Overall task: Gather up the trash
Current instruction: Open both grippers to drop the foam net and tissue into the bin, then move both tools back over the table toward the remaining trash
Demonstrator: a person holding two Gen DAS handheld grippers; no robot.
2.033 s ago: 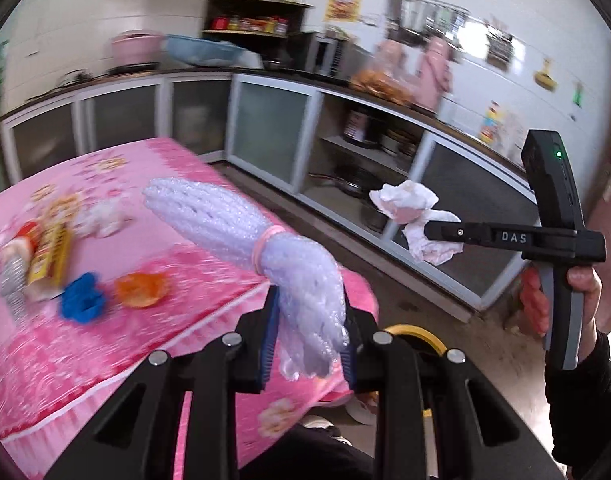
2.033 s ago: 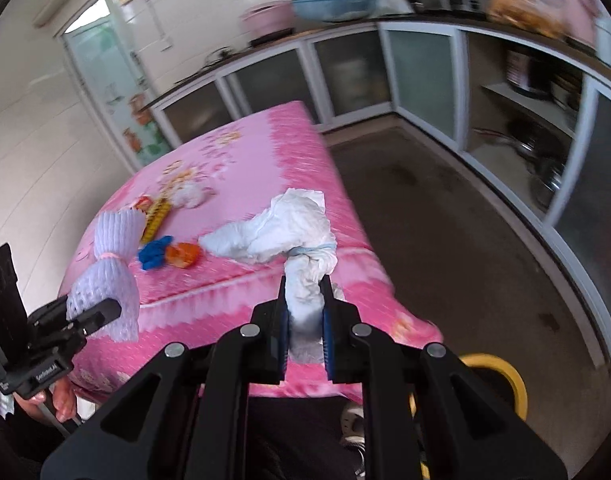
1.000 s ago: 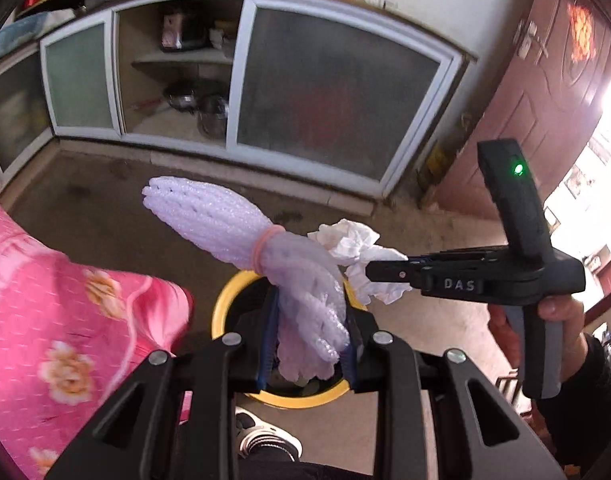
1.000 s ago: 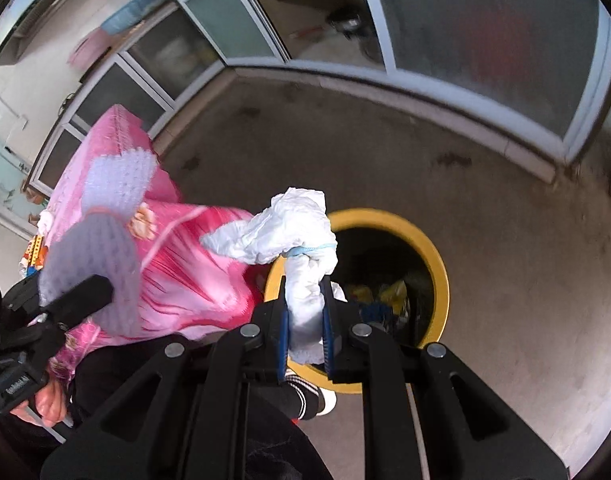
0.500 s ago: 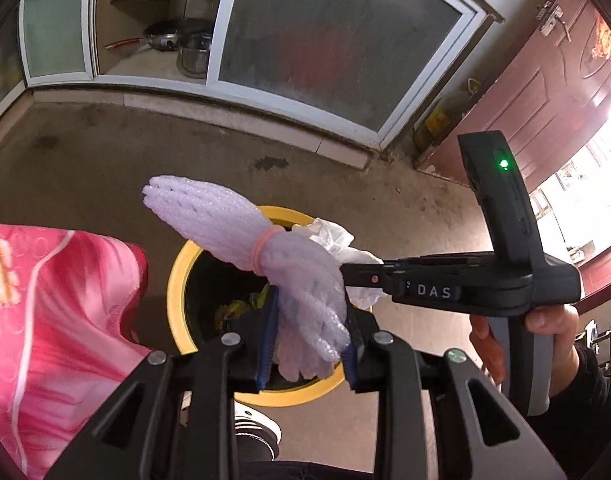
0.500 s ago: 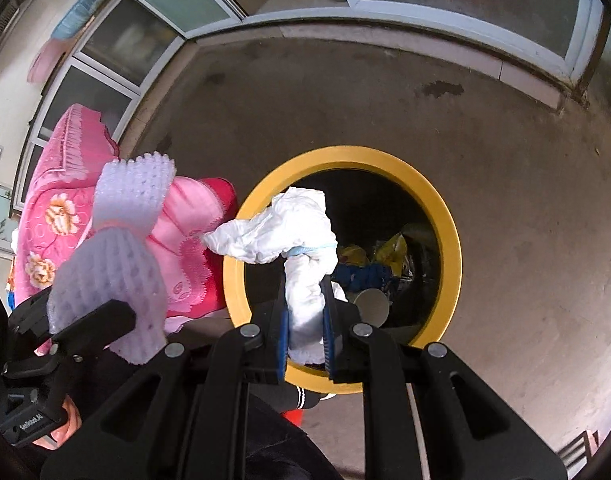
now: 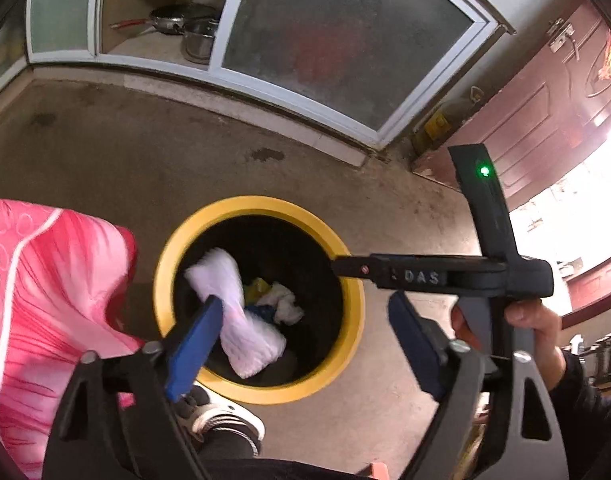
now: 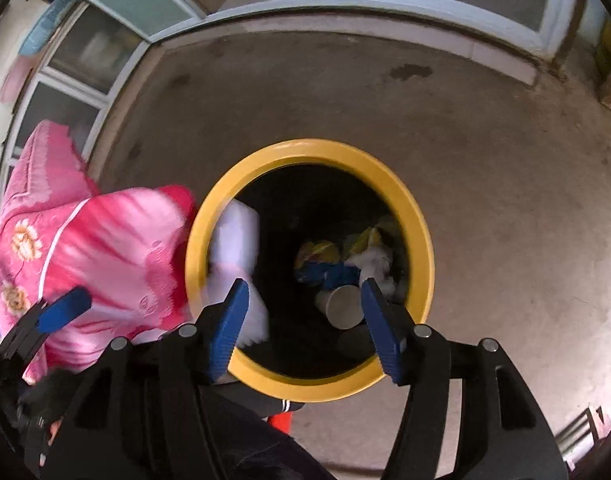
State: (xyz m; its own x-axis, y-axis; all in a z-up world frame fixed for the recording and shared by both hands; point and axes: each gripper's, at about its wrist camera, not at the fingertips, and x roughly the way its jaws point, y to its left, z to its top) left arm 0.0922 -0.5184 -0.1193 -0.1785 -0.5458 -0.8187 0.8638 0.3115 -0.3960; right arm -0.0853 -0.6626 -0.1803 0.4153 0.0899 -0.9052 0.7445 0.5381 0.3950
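- The left gripper (image 7: 305, 332) is held above the round yellow-rimmed black trash bin (image 7: 357, 280); its blue-padded jaws have just been opened wide, with nothing pinched.
- The right gripper (image 8: 303, 320) is likewise spread, just opened, nothing gripped.
- The white foam net sleeve (image 7: 233, 312) is seen inside the bin toward 9 o'clock, blurred.
- The crumpled white tissue (image 8: 371, 260) lies deeper, toward 3 o'clock, beside a grey paper cup (image 8: 341, 306).
- A pink floral tablecloth (image 8: 105, 252) hangs at 9 o'clock of the bin.

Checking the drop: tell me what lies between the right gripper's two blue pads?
Nothing is held between the right gripper's pads: the right wrist view shows only the yellow bin's dark inside and a paper cup far below.
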